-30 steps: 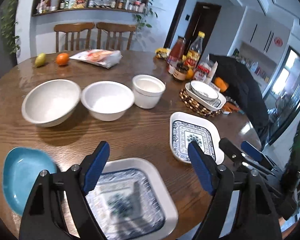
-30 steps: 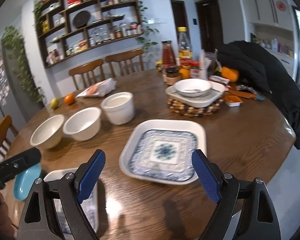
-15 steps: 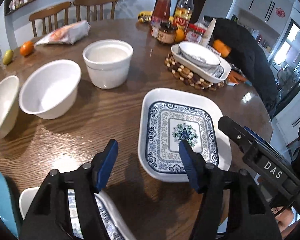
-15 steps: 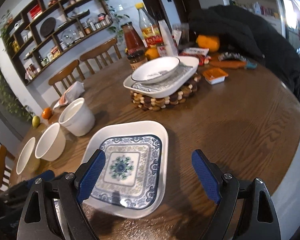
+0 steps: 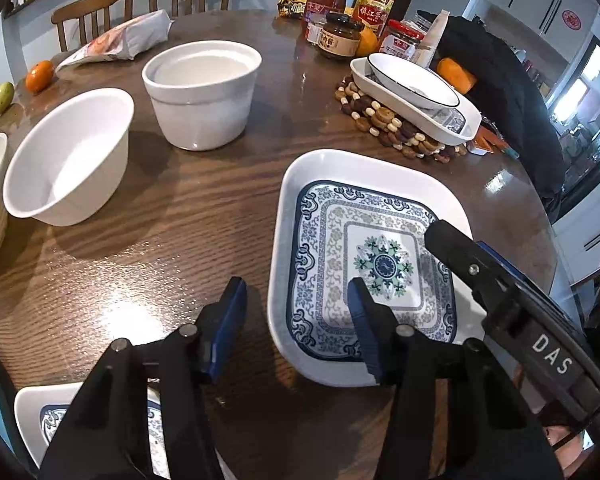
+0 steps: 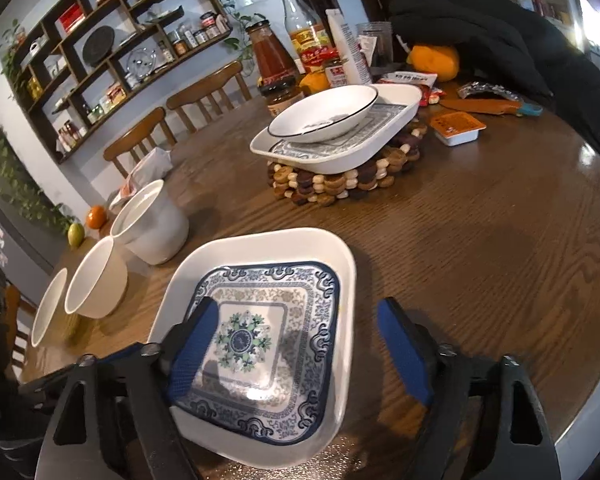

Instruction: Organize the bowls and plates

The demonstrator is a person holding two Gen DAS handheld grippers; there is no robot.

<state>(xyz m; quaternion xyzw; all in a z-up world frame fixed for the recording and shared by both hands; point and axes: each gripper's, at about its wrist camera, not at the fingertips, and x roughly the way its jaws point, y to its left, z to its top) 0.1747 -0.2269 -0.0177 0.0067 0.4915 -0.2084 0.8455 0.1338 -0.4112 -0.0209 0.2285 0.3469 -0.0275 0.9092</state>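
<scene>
The left gripper (image 5: 296, 316) is seen closing astride the square plate's (image 5: 288, 216) edge at 7 o'clock, pads not yet pressing; the right gripper (image 6: 296, 356), also closing, straddles its 5 o'clock edge without contact, on the table (image 6: 480, 240)

Home dining room, open to a kitchen. Round wooden table (image 6: 480, 240) with crockery, condiment bottles (image 6: 300, 28) and jars (image 5: 340, 36) at far side, fruit (image 5: 39, 75) at far left, a snack bag (image 5: 128, 38). Two wooden chairs (image 5: 140, 4) at the far edge. Wall shelving (image 6: 112, 52) holds jars, dishes, trailing plants. A dark coat (image 6: 500, 40) is draped at right. White cupboards (image 5: 540, 12) and bright windows far right.
</scene>
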